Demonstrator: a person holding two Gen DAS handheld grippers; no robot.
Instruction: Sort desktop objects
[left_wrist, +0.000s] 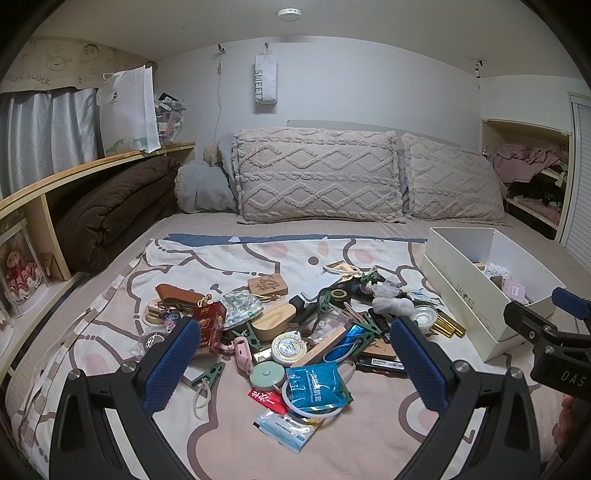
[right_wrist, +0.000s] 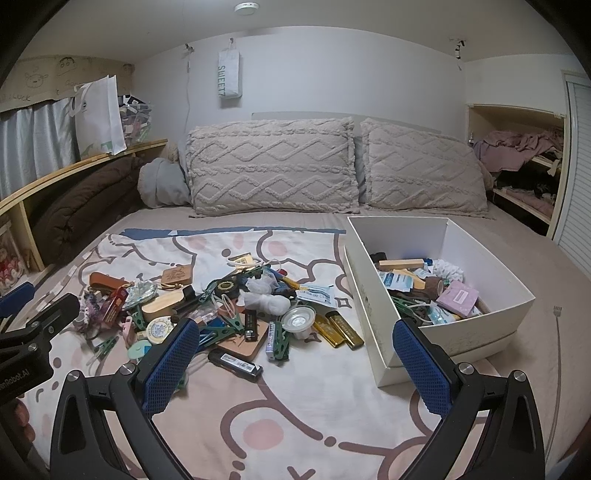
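Clutter covers the middle of a cartoon-print blanket spread on a bed: clothes pegs, small packets, round tins and wooden pieces heaped together. Seen from the left wrist camera, the left gripper hangs above the near edge of the heap with its blue-padded fingers spread wide and nothing between them. A blue sachet lies at six o'clock of the heap, just beside a red sachet and a pale blue packet. A red carton stands at nine o'clock, a green peg near it, and a round white tin sits close to the centre.

A white shoebox rests on the bed at three o'clock of the heap, apart from it, already holding a pink packet, a wooden block and other small items. In the right wrist view, the right gripper hovers between heap and box, its fingers equally wide apart and empty. Two gold bars lie side by side at the heap's right edge, a black lighter at its near edge. Two tufted pillows lean against the wall at twelve o'clock.
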